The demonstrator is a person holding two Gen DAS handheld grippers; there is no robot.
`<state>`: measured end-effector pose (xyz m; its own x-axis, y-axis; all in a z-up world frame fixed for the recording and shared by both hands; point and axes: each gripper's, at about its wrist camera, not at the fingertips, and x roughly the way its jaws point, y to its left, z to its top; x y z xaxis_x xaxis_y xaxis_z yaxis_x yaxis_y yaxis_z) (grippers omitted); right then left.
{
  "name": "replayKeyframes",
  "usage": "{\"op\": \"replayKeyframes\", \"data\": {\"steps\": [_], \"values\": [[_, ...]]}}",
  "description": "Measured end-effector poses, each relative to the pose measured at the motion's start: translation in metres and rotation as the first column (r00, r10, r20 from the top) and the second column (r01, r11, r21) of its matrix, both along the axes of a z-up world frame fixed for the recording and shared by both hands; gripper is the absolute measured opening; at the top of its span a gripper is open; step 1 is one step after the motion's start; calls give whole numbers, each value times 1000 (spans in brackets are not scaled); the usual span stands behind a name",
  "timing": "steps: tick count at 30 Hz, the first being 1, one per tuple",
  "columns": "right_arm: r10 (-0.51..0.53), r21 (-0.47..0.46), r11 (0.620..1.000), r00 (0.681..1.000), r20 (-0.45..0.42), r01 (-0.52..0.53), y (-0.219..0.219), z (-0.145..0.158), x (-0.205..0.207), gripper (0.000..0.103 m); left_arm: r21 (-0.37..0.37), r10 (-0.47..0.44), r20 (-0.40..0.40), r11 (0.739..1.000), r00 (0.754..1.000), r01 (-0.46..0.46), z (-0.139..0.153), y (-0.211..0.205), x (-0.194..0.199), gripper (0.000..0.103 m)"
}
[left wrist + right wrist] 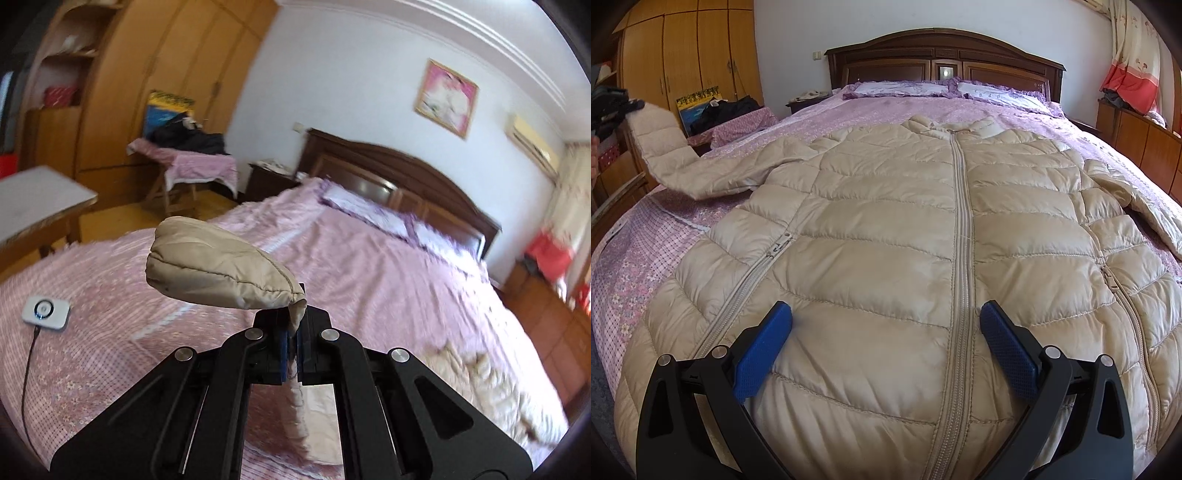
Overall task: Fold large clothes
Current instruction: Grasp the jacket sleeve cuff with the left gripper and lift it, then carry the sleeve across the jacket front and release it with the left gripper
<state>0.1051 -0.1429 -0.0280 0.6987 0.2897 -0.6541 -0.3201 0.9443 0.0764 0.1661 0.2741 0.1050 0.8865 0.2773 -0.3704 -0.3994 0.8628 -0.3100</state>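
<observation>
— Where do we have the jacket (886, 229) now?

— It lies flat on the pink bed cover (646, 266), front side up, with the main zipper (962, 236) closed and the collar toward the far headboard (942, 55). Its lower part is the nearest to us.

— And our left gripper (293, 325)?

— Its jaws are pressed together on the cuff of one sleeve (218, 269). From the right wrist camera we see this sleeve (661, 147) lifted off the bed at the far left, and the gripper at its end. The other sleeve (1137, 199) rests at the right side of the jacket.

— Our right gripper (886, 347)?

— It is spread wide and holds nothing. Its blue pads (761, 350) stand just over the lower front of the jacket, one on each side of the main zipper. We cannot tell if they touch the fabric.

— Anything else on the bed?

— A small white device (46, 313) with a cable, at the near left, and two pillows (997, 92) at the far end.
</observation>
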Motion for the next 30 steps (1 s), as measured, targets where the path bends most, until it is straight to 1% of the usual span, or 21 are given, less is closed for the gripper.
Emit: {"op": "replayKeyframes", "data": {"steps": [4, 5, 8, 10, 12, 13, 14, 15, 17, 18, 19, 21, 24, 26, 28, 29, 30], "values": [[-3, 17, 1000, 1000, -2, 3, -4, 3, 1, 98, 62, -41, -41, 997, 998, 44, 2, -32, 8, 2], [-33, 36, 999, 999, 7, 33, -9, 6, 0, 98, 70, -51, -44, 996, 998, 54, 2, -39, 9, 2], [-103, 84, 991, 994, 26, 101, -23, 16, -1, 98, 72, -89, -59, 993, 994, 94, -2, -60, 13, 2], [-143, 84, 987, 989, 34, 140, -32, 22, 0, 98, 71, -119, -78, 990, 990, 124, -8, -77, 17, 2], [-162, 81, 984, 986, 41, 159, -40, 26, 3, 98, 44, -163, -86, 985, 983, 167, -14, -94, 23, 2], [-169, 81, 983, 985, 39, 165, -44, 27, 5, 98, 12, -220, -86, 975, 972, 222, -18, -104, 29, 2], [-173, 78, 982, 984, 39, 169, -48, 28, 6, 98, 1, -256, -86, 966, 963, 257, -21, -114, 32, 2], [-188, 69, 980, 981, 46, 184, -53, 31, 9, 98, -5, -283, -85, 959, 955, 284, -24, -121, 36, 2], [-211, 61, 976, 975, 64, 207, -59, 34, 10, 98, -15, -362, -78, 932, 929, 362, -30, -143, 45, 2], [-224, 68, 973, 973, 58, 220, -65, 34, 12, 98, -15, -378, -78, 926, 922, 378, -32, -149, 48, 2], [-230, 80, 971, 972, 42, 226, -69, 32, 13, 98, 1, -396, -89, 917, 914, 398, -36, -163, 52, 2], [-236, 106, 966, 972, 2, 235, -77, 28, 18, 98, 53, -405, -126, 909, 906, 414, -45, -190, 58, 3], [-246, 114, 962, 968, -44, 249, -83, 20, 25, 98, 127, -442, -200, 873, 875, 470, -65, -234, 61, 3], [-243, 102, 963, 968, -58, 248, -80, 15, 27, 98, 142, -483, -231, 842, 845, 520, -79, -260, 60, 3], [-237, 88, 966, 970, -55, 241, -77, 14, 26, 98, 122, -519, -253, 820, 816, 559, -92, -278, 61, 4], [-232, 82, 968, 971, -53, 236, -75, 13, 25, 98, 119, -526, -266, 814, 808, 569, -97, -282, 62, 4], [-229, 78, 970, 972, -52, 232, -74, 13, 25, 98, 149, -514, -295, 808, 806, 570, -105, -293, 62, 5]]}}
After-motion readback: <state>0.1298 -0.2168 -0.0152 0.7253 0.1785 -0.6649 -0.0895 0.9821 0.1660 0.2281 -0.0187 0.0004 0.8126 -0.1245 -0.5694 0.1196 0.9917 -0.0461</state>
